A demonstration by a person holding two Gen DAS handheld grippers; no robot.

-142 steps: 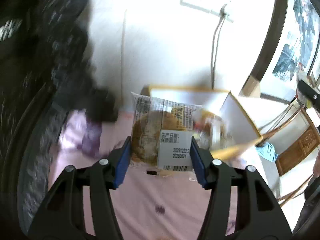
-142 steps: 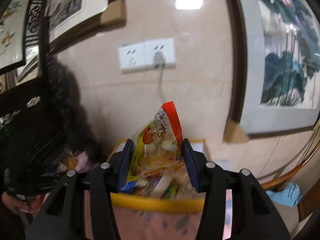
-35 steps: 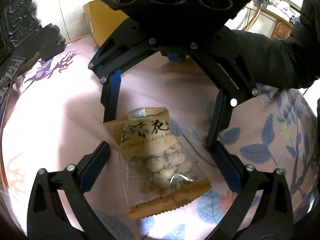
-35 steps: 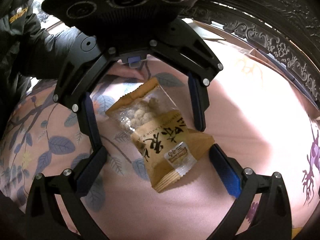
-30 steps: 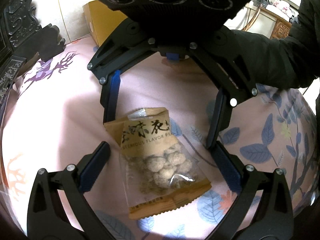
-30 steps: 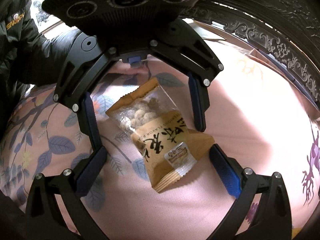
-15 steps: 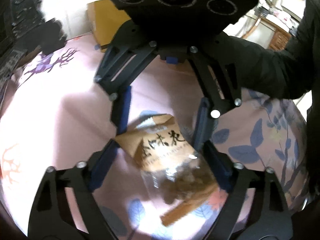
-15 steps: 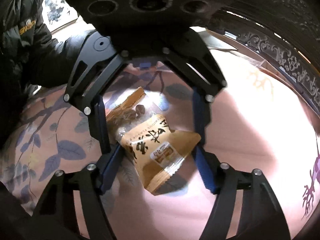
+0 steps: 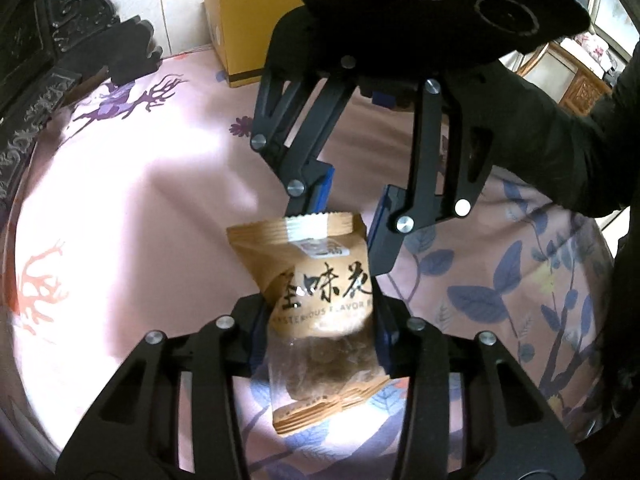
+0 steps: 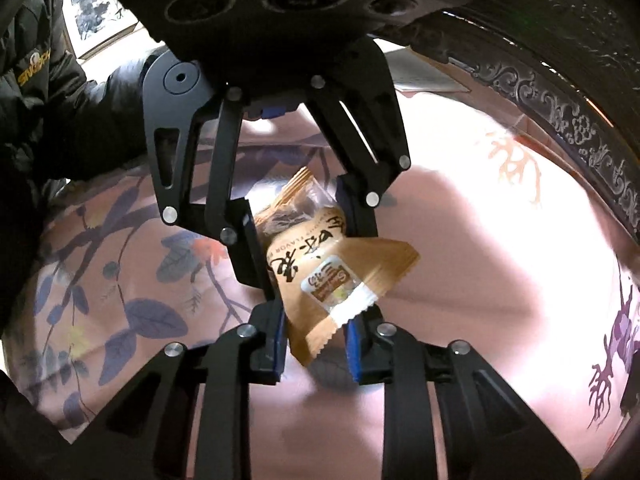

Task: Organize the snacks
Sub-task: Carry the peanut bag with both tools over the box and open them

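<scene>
A brown snack packet (image 9: 320, 272) with a clear window and black lettering hangs just above the pink flowered cloth (image 9: 140, 200), pinched at both ends. My left gripper (image 9: 320, 332) has its jaws closing on the clear lower half, blue pads pressing the sides. Facing it, my right gripper (image 9: 348, 216) has its jaws closing on the sealed top end. In the right wrist view the packet (image 10: 320, 264) is crumpled between the right gripper (image 10: 316, 332) near me and the left gripper (image 10: 300, 224) beyond.
A yellow cardboard box (image 9: 240, 32) stands at the cloth's far edge by the wall. Dark carved wooden furniture (image 9: 60, 40) borders the cloth, also in the right wrist view (image 10: 560, 100). A person's black sleeve (image 9: 560, 140) reaches in behind the right gripper.
Both grippers went from wide open around the flat-lying packet to closed on it. The packet has crumpled, tilted and come up off the cloth.
</scene>
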